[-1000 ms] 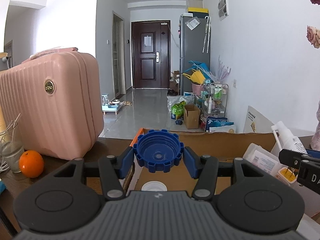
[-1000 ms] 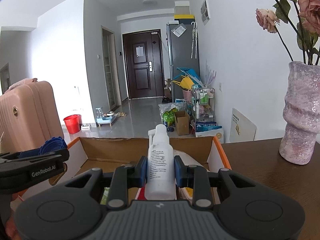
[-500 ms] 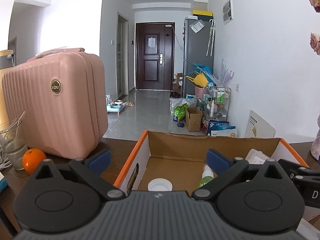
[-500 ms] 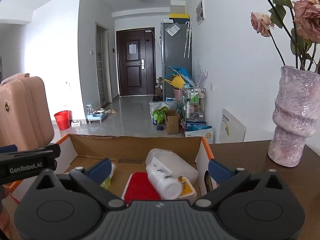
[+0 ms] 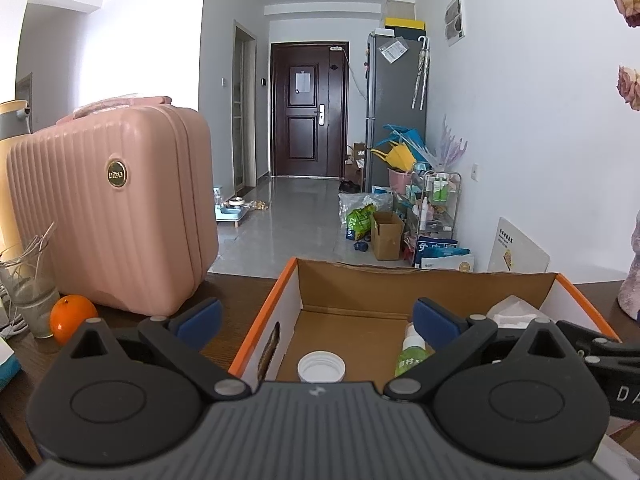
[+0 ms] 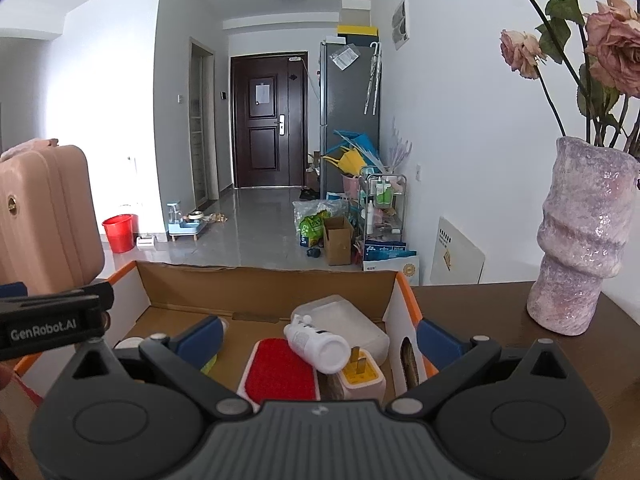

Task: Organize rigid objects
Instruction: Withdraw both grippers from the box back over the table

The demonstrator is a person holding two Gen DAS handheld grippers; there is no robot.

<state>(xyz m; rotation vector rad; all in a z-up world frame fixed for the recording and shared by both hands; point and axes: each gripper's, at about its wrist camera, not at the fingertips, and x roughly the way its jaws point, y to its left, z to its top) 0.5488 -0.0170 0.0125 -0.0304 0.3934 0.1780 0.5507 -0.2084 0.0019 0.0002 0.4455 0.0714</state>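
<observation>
An open cardboard box (image 5: 424, 280) with orange-edged white walls sits on the dark table; it also shows in the right wrist view (image 6: 264, 284). My left gripper (image 5: 318, 320) is open and empty above the box's left side. Below it lie a white cap (image 5: 321, 366) and a small green bottle (image 5: 410, 354). My right gripper (image 6: 320, 334) is open and empty above the box's right side. Under it a white spray bottle (image 6: 318, 344) lies on its side over a red pad (image 6: 280, 372), a clear container (image 6: 344, 320) and a yellow-topped plug (image 6: 360, 372). The blue cap is not visible.
A pink suitcase (image 5: 108, 208) stands left of the box, with an orange (image 5: 72, 318) and a glass (image 5: 28, 296) beside it. A pink-purple vase (image 6: 580, 236) with dried roses stands on the table right of the box. Behind the table is a hallway floor.
Both grippers opened. The left let go of the blue cap, which is out of sight now. The right let go of the white spray bottle, which lies in the box.
</observation>
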